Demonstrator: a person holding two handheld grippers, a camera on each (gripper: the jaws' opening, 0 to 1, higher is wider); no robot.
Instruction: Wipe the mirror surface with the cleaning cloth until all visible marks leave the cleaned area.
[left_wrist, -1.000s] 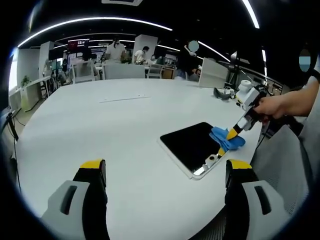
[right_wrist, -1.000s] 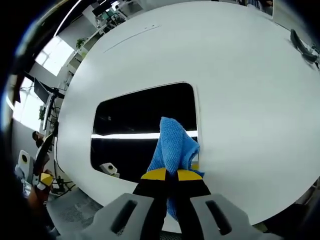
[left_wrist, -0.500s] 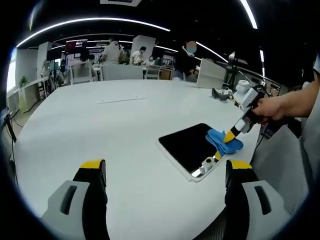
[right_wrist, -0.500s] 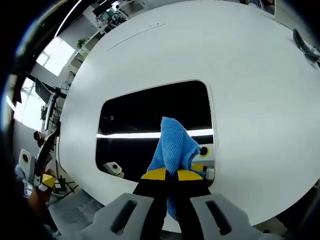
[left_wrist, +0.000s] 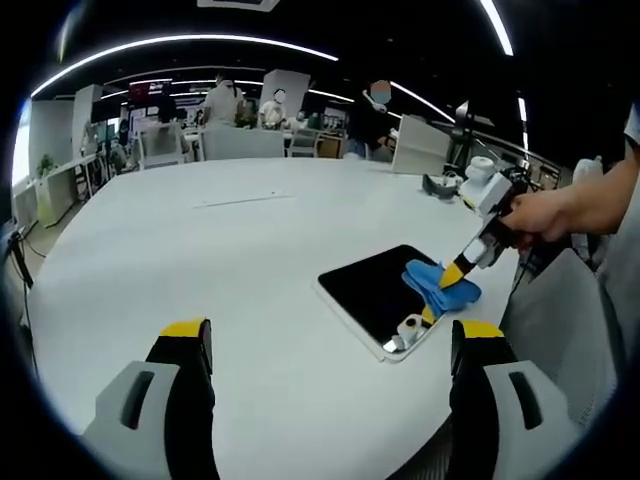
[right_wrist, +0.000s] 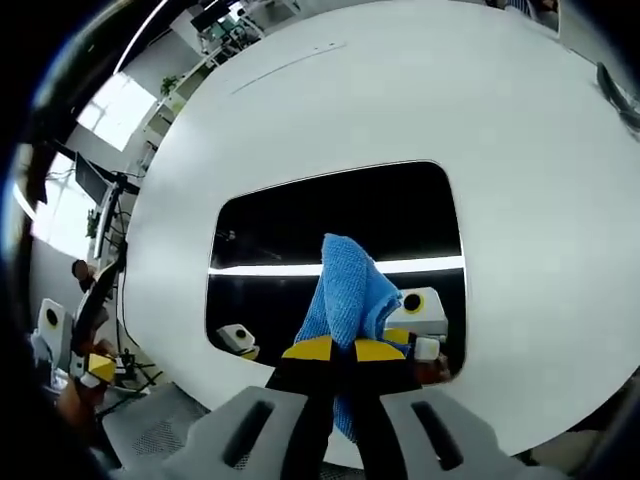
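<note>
Right gripper view has the right claw clenched on the blue cleaning cloth, its yellow tips pinched together with the cloth bunched up between them and pressed onto the dark mirror. Over the last second the cloth has slid from the mirror's right edge toward its middle: earlier the white counter lay just beside the cloth, and now dark glass flanks it on both sides. The mirror lies flat near the counter's near edge.

Left gripper view shows the same shift, with the cloth now lying further onto the mirror and the right claw angled down on it from the person's hand. The left claw hangs released above the counter, jaws spread wide, well apart from the mirror.

So a wiping pass is under way across the glass. Marks are too faint to make out against the reflections, so how much cleaning remains cannot be judged; the far half looks not yet covered.
</note>
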